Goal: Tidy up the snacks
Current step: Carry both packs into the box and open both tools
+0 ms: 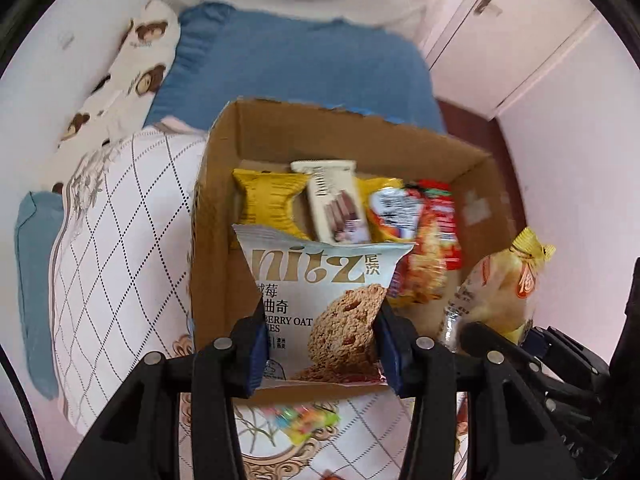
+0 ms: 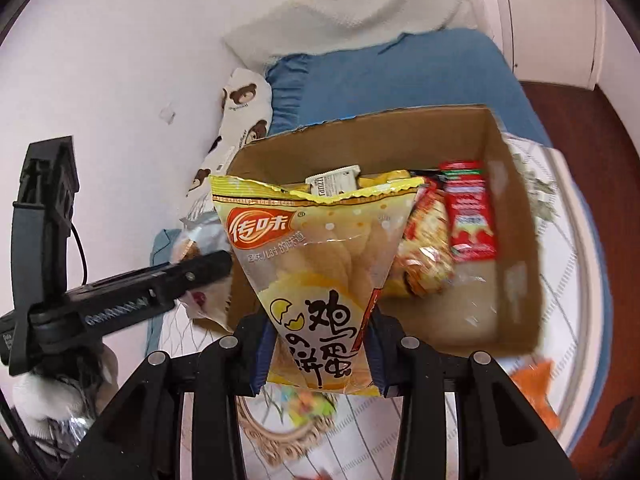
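2 snack bags hang in the air over an open cardboard box (image 1: 224, 184), each pinched by its own tongs. The left gripper (image 1: 320, 344) is closed on the lower part of a white oat cookie bag (image 1: 320, 280), its blue pads pressing both side edges, and the bag stands upright above the box's near wall. The right gripper (image 2: 320, 356) is clamped just as tightly on a yellow egg biscuit bag (image 2: 308, 248), pinched at its bottom end with the crimped top fanning out above the box.

Inside the box, along the far wall, lie a yellow packet (image 1: 272, 200), a white wafer bar (image 1: 336, 200), an orange-and-white packet (image 1: 394, 212) and a red packet (image 1: 440, 216) beside a bag of reddish-orange snacks (image 1: 424, 276). They sit close together, some overlapping, while the box's right side shows bare cardboard floor.

The box rests on a bed, on a white quilt (image 1: 120, 220) with a diamond pattern. Just outside the box's near wall, a small multicoloured packet (image 1: 300, 420) lies on the quilt, and an orange packet (image 2: 534, 380) sits off the box's near right corner. Beyond the far wall is a blue pillow (image 1: 300, 68), with a bear-print pillow (image 1: 132, 72) to its left against the wall.
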Demonstrator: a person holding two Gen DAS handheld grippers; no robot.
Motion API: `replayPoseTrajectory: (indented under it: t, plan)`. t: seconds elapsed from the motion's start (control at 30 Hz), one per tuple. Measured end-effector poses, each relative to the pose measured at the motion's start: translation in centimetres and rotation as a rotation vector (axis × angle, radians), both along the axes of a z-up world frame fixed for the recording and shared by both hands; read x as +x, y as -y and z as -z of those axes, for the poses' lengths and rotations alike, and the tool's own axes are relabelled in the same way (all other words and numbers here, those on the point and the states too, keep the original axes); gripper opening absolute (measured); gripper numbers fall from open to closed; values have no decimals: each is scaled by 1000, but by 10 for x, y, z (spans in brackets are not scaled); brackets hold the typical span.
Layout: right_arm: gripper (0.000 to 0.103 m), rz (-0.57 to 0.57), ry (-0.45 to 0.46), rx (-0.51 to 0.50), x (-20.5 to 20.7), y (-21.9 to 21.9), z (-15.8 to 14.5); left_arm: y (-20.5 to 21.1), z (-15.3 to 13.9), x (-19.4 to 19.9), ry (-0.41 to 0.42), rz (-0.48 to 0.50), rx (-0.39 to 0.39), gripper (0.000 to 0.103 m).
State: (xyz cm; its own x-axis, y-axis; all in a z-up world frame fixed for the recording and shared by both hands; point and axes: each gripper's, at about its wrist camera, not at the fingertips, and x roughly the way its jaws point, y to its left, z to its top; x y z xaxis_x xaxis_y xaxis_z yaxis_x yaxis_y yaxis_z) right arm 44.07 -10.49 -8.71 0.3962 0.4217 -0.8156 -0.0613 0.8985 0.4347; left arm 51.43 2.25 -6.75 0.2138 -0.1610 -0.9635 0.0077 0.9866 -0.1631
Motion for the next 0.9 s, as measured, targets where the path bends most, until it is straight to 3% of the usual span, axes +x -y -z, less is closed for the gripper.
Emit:
replayPoseTrajectory:
  t: [0.13, 0.3, 0.33, 0.37, 0.43, 0.67, 0.9]
  plan:
    - [42, -14, -82, -21, 39, -22, 28, -2, 34, 26, -104, 24, 72, 44]
    - [43, -53, -189, -29, 61, -43, 62, -8, 60, 38, -183, 23, 72, 45]
    - [49, -53, -219, -11, 64, -44, 69, -10, 65, 39, -195, 23, 64, 51]
    - [70, -58, -250, 6, 66, -45, 76, -11, 66, 40, -203, 17, 62, 58]
    - [98, -63, -271, -3, 69, -46, 85, -14, 69, 41, -204, 12, 51, 77]
    - [98, -23, -268, -67, 69, -32, 84, -9, 69, 35, -180, 23, 95, 80]
    - [98, 10, -190, -198, 54, -20, 72, -5, 54, 13, -92, 1, 83, 80]
